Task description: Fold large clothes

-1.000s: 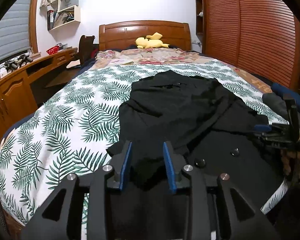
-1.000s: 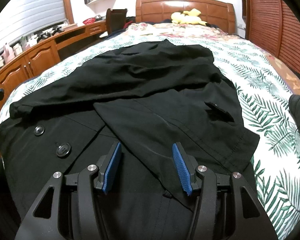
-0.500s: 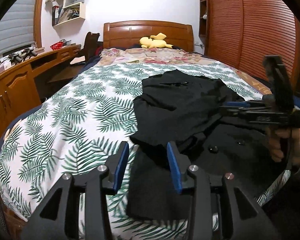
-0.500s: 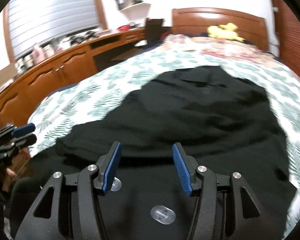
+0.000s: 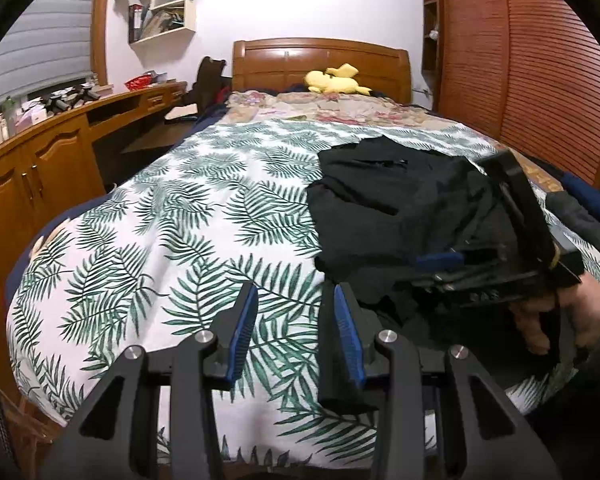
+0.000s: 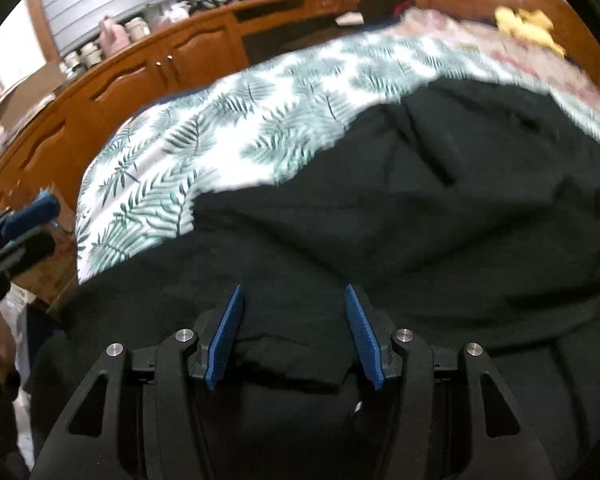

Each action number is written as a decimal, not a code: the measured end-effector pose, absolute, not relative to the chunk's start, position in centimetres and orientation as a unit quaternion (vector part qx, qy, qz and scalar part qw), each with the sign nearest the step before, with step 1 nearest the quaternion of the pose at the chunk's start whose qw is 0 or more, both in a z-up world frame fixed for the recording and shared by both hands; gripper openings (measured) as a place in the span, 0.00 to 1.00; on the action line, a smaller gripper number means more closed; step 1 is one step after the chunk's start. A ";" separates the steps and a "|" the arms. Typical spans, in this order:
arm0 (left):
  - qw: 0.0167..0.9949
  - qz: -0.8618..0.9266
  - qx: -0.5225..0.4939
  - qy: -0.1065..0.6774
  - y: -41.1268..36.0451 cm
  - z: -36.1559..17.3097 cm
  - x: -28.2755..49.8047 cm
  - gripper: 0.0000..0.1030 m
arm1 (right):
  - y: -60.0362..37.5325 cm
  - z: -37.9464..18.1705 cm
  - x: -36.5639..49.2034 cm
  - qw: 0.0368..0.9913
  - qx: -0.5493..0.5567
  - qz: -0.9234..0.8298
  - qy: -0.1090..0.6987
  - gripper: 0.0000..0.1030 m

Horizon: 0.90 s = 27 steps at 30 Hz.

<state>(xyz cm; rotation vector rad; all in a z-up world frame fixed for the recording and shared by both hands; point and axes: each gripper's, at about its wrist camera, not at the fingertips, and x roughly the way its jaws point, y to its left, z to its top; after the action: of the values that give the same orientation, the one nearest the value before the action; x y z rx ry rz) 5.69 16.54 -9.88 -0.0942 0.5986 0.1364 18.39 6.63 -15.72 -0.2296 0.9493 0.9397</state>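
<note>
Your right gripper [image 6: 294,330] hovers spread and empty, the black coat [image 6: 420,208] on the bed [image 5: 148,240] directly beneath; your left gripper [image 5: 296,332], also spread, has it rightward.

The room is dim with a bright white wall [image 5: 308,0]. The right wrist view is blurry. Edges curve and go dark.
</note>
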 end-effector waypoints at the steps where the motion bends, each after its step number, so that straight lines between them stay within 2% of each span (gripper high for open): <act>1: 0.952 0.066 -0.050 0.295 16.7 -10.0 5.6 0.37 | 6.3 -15.8 18.1 0.776 -0.104 0.438 0.442 0.52; 13: 0.944 0.060 -0.060 0.318 16.2 -10.8 6.2 0.37 | 3.6 -14.3 15.9 0.770 -0.101 0.461 0.429 0.51; 27: 0.928 0.042 -0.052 0.367 15.2 -13.9 7.6 0.37 | -9.3 -8.7 12.9 0.847 -0.110 0.381 0.355 0.51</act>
<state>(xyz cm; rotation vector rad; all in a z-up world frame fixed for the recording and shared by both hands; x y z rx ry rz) 7.56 15.24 -13.90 -0.1065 0.7529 0.0853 12.93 -9.28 -8.70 -0.2327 0.7482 0.8037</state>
